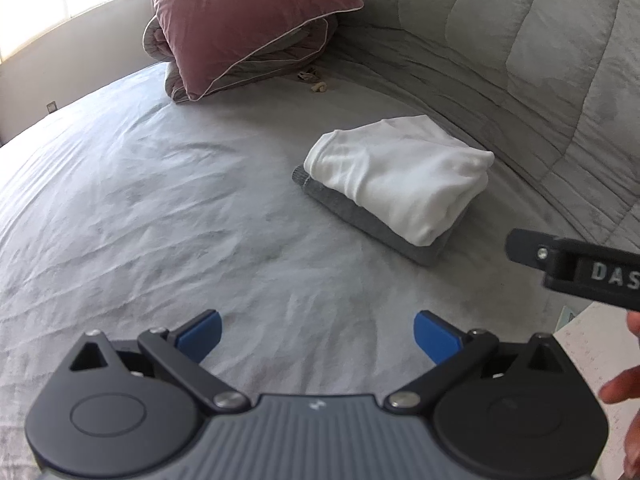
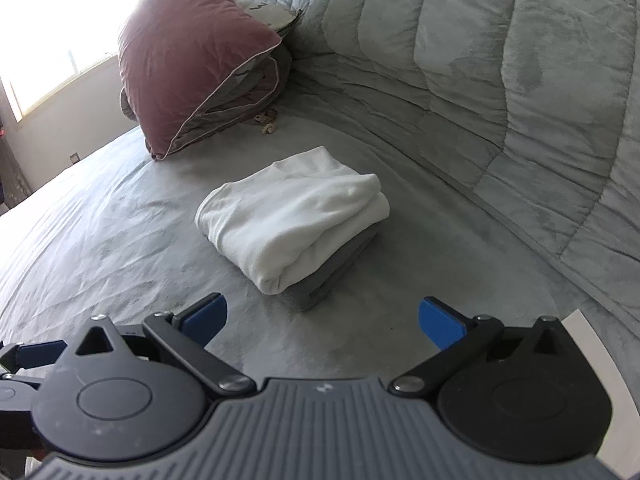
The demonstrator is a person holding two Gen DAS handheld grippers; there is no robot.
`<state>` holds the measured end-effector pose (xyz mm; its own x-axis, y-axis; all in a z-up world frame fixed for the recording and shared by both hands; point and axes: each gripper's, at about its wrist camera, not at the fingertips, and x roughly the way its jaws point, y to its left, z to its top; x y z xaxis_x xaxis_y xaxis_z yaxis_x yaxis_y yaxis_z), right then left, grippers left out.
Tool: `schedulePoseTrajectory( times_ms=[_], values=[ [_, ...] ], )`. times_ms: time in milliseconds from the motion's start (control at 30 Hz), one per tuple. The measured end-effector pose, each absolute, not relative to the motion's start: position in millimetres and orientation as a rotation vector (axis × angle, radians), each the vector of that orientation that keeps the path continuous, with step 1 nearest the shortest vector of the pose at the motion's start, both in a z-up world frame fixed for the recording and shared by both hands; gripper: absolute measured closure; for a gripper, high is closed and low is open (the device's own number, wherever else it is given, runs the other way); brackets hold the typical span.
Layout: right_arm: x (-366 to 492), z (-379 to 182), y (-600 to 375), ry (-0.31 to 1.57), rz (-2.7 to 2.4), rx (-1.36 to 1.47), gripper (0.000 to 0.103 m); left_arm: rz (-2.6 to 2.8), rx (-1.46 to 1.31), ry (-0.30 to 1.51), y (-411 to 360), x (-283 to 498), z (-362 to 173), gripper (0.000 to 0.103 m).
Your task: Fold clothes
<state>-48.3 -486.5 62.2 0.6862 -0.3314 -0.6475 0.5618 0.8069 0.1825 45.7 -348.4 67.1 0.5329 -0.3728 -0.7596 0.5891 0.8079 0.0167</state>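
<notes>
- The left gripper (image 1: 316, 334) hung over the bare grey bed sheet (image 1: 140, 208), its 2 blue-padded fingers (image 1: 202, 334) spread wide apart with nothing between them.
- The right gripper (image 2: 323, 324) was likewise released, its blue fingertips (image 2: 440, 326) well apart and gripping nothing, pointed toward the stacked clothes.
- In the left wrist view, part of the right gripper's black body entered from the right edge, with the letters "DAS" readable on it; fingers of the person's hand (image 1: 628, 384) showed at the lower right edge.
- A folded white garment (image 2: 296, 212) lay on top of a folded grey garment (image 2: 320, 292), the 2 forming 1 neat stack on the sheet.
- The grey piece stuck out beyond the white one along the stack's near edge and at 1 corner, seen most clearly from the left wrist (image 1: 360, 216).
- The stack sat ahead of both grippers, apart from them, nearer the right one; neither touched it.
- Beyond the stack, a dusky pink pillow (image 2: 192, 52) leaned on a rolled grey quilt at the far end of the bed.
- A small tan object (image 2: 267, 126), too small to identify, lay on the sheet just beside the pillow's base.
- A quilted grey comforter (image 2: 500, 80) was heaped along the right side of the bed, near the stack.
- A bright window (image 2: 52, 32) glared at the upper left.
</notes>
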Motion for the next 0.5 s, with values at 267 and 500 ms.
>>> schedulePoseTrajectory(
  times_ms=[267,500],
  values=[
    [-42,63,-475,0.646,-0.492,0.350,0.000,-0.590,0.297,0.837,-345,43,63,0.001],
    [-39,60,-474,0.661,-0.492,0.341,0.000,-0.589,0.271,0.849,-346,47,60,0.001]
  ],
)
